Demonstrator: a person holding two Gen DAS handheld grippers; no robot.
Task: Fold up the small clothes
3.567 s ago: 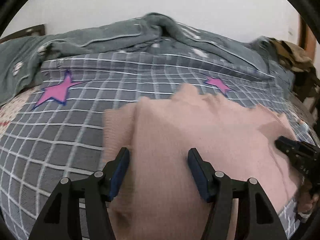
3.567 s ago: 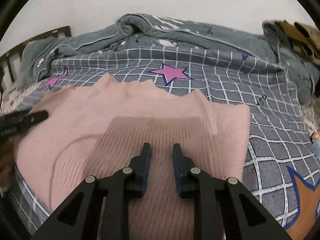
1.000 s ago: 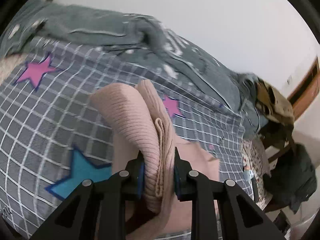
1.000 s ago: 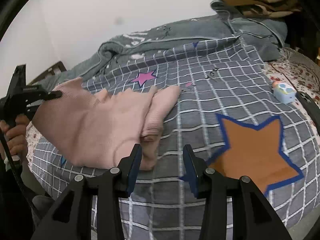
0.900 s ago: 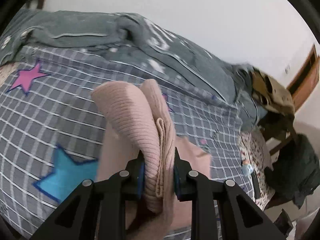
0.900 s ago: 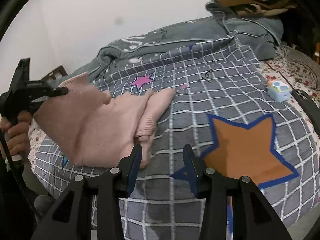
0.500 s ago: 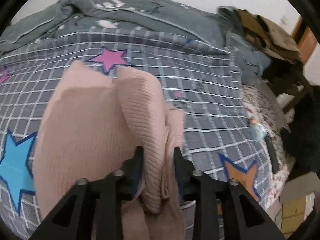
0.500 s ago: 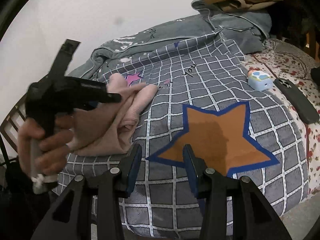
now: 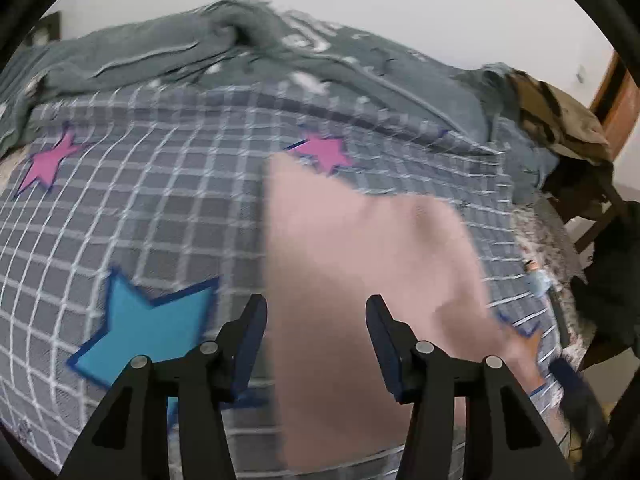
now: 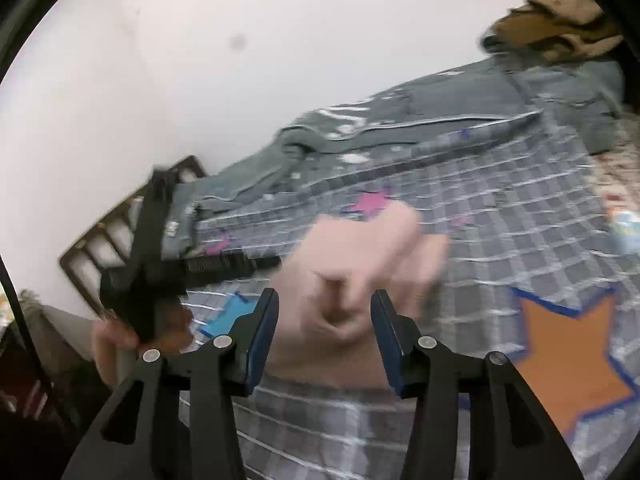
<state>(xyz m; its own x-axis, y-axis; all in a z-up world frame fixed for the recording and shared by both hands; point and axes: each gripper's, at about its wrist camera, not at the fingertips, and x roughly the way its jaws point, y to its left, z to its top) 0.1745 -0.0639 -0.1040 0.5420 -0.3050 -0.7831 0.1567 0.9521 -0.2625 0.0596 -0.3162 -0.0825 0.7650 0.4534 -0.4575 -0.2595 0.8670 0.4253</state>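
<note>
Two pairs of tongs are opening over the bed: our left tongs (image 9: 316,336) have the soft pink knitted garment (image 9: 360,272) lying beneath the gap between their jaws without the pads pressing it, and our right tongs (image 10: 324,328) likewise stand apart with nothing gripped. That pink knit lies bunched on the grey checked blanket (image 9: 168,216), just below the small pink star (image 9: 324,152), between the blue star (image 9: 148,328) and the orange star (image 10: 568,352). We judge the fold has just been laid down, so we should let go cleanly, lift straight off, then press the lumpy layers flat and square the edges before folding again. Of containers we see none, so nothing is held in any
</note>
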